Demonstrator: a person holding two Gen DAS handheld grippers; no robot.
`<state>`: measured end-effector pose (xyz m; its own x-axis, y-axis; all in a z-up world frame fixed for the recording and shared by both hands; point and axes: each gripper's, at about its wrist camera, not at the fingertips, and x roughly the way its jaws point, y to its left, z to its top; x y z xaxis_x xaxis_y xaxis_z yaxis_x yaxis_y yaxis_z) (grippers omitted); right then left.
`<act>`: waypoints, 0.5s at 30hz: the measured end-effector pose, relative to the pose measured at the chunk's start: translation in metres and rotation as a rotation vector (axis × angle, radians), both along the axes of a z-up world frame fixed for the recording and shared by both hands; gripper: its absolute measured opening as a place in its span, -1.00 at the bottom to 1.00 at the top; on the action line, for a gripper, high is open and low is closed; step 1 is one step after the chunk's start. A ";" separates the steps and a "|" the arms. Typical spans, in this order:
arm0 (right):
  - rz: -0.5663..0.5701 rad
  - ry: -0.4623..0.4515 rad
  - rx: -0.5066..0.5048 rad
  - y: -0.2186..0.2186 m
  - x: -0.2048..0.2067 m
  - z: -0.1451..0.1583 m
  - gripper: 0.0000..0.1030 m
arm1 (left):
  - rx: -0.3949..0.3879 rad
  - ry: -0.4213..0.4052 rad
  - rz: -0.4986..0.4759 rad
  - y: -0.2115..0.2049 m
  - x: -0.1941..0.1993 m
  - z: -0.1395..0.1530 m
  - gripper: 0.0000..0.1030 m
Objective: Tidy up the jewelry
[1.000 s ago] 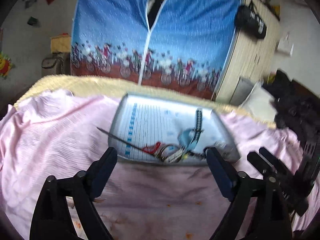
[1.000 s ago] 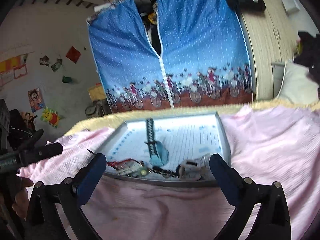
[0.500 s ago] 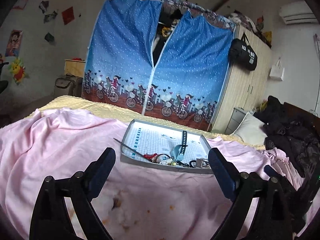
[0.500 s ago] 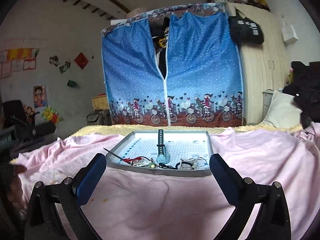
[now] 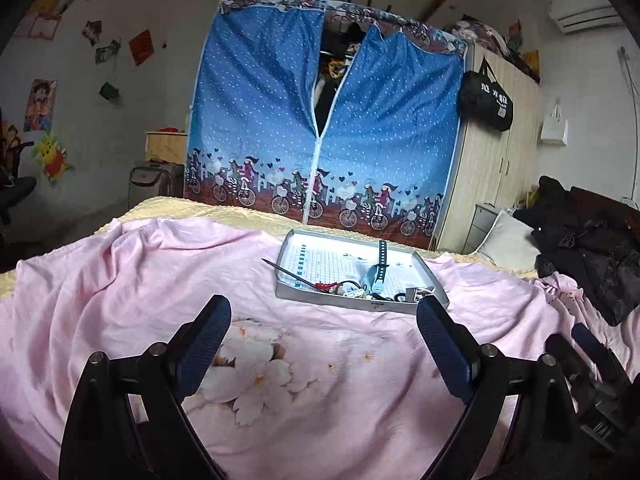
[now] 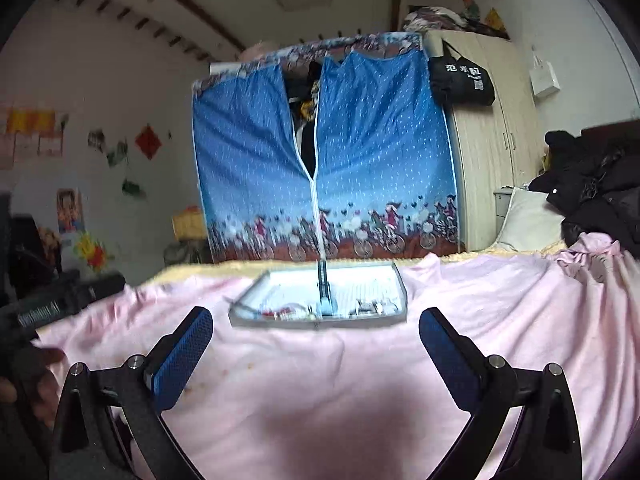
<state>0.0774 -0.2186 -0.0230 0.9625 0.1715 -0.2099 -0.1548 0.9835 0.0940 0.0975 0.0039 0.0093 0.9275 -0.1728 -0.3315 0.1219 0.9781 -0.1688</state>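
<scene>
- The left gripper [image 5: 322, 320], black-framed with blue-padded fingers, is seen spread wide, and nothing is held between its pads.
- The right gripper [image 6: 316, 330], of the same build, is likewise spread wide and empty; only the pink bedsheet [image 6: 320, 392] is seen in the gap.
- Neither tool is touching the shallow grey rectangular tray [image 5: 434, 276]; both are held well back from it, above the sheet.
- The left gripper is held level and aimed across the bed, with the tray lying ahead and a little to the right of its centre line.
- The right gripper is aimed almost straight at the tray [image 6: 320, 320], which is blurred in that view.
- A hand [image 6: 24, 384] is glimpsed at the left edge of the right wrist view, wrapped around the other tool's dark handle.
- The jewelry is gathered along the tray's near edge: a tangle of small pieces with red cord [image 5: 348, 288], a light-blue watch with a dark strap [image 5: 379, 270] laid lengthwise, and a thin dark stick [image 5: 288, 271] poking out over the left rim.
- Compared with a second ago, both grippers have been drawn well back: the tray then filled the space just beyond the fingertips and now sits small and distant.
- The blue zipped fabric wardrobe [image 5: 320, 128] is now seen whole, where only its lower part was framed before.
</scene>
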 end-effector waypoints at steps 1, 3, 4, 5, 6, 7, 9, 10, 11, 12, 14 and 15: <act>-0.005 -0.001 -0.019 0.003 -0.003 0.000 1.00 | 0.005 0.002 0.006 0.002 -0.002 -0.001 0.77; -0.023 -0.003 -0.062 0.010 -0.008 -0.002 1.00 | 0.028 0.011 0.027 0.004 -0.007 -0.006 0.77; -0.029 0.001 -0.078 0.013 -0.009 -0.002 1.00 | 0.033 0.014 0.031 0.006 -0.008 -0.007 0.77; -0.034 0.007 -0.088 0.016 -0.009 -0.003 1.00 | 0.041 0.019 0.033 0.007 -0.010 -0.009 0.77; -0.040 0.015 -0.092 0.017 -0.010 -0.004 1.00 | 0.049 0.021 0.035 0.008 -0.011 -0.011 0.77; -0.046 0.022 -0.090 0.016 -0.009 -0.005 1.00 | 0.055 0.022 0.038 0.009 -0.014 -0.012 0.77; -0.054 0.033 -0.078 0.013 -0.009 -0.007 1.00 | 0.065 0.027 0.041 0.012 -0.016 -0.016 0.77; -0.062 0.038 -0.069 0.012 -0.009 -0.008 1.00 | 0.063 0.029 0.040 0.013 -0.017 -0.017 0.77; -0.072 0.040 -0.061 0.010 -0.010 -0.008 1.00 | 0.059 0.030 0.043 0.015 -0.018 -0.019 0.77; -0.081 0.042 -0.056 0.008 -0.011 -0.009 1.00 | 0.055 0.033 0.048 0.017 -0.018 -0.020 0.77; -0.093 0.043 -0.046 0.006 -0.013 -0.009 1.00 | 0.045 0.040 0.056 0.021 -0.019 -0.022 0.77; -0.094 0.044 -0.047 0.006 -0.016 -0.010 1.00 | 0.041 0.039 0.059 0.022 -0.019 -0.023 0.77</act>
<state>0.0619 -0.2126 -0.0326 0.9635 0.0698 -0.2584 -0.0581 0.9969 0.0524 0.0786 0.0255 -0.0133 0.9219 -0.1040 -0.3731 0.0581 0.9895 -0.1322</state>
